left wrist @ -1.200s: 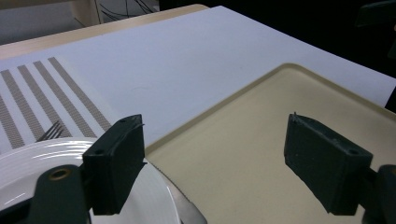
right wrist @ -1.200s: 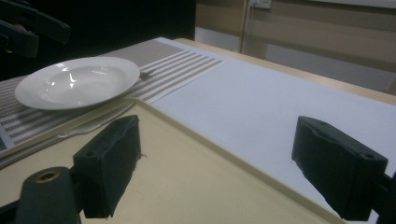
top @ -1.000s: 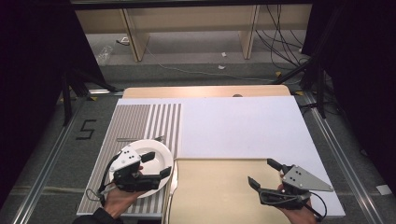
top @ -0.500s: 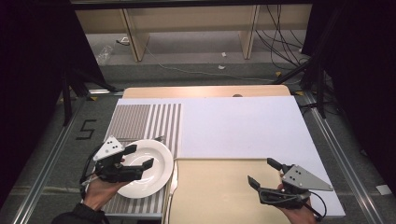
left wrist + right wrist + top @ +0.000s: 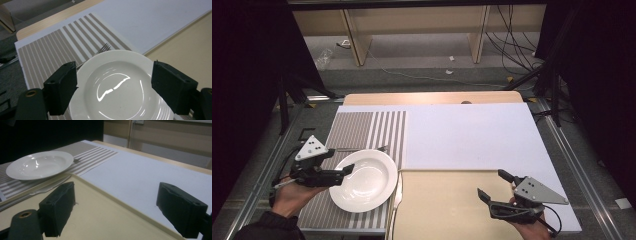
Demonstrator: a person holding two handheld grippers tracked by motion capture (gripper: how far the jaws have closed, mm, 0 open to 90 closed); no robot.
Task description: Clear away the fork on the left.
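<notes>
On the striped placemat [image 5: 362, 131] at the left of the worktop [image 5: 472, 135] sits a white deep plate [image 5: 363, 180], resting flat and upright, its right edge near the placemat's right border. The left gripper [image 5: 343, 172] comes in from the plate's left side, held in the person's left hand [image 5: 292, 192], with its tips over the plate's left rim. In the left gripper view its fingers [image 5: 61, 87] stand wide apart, one over the left rim and the other toward the right rim, and they hold nothing; whether they touch the plate cannot be told. A fork [image 5: 103, 48] lies on the placemat just behind the plate, its tines peeking out past the far rim, the handle partly hidden under the plate's edge. A knife [image 5: 397, 192] lies just right of the plate, along the gap between the placemat and a beige tray [image 5: 442, 205].

The right gripper [image 5: 494, 187] hovers over the beige tray near its right edge, well apart from the plate. Its fingers [image 5: 58, 207] are spread wide and empty. A white sheet [image 5: 467, 132] covers the worktop beyond the tray.
</notes>
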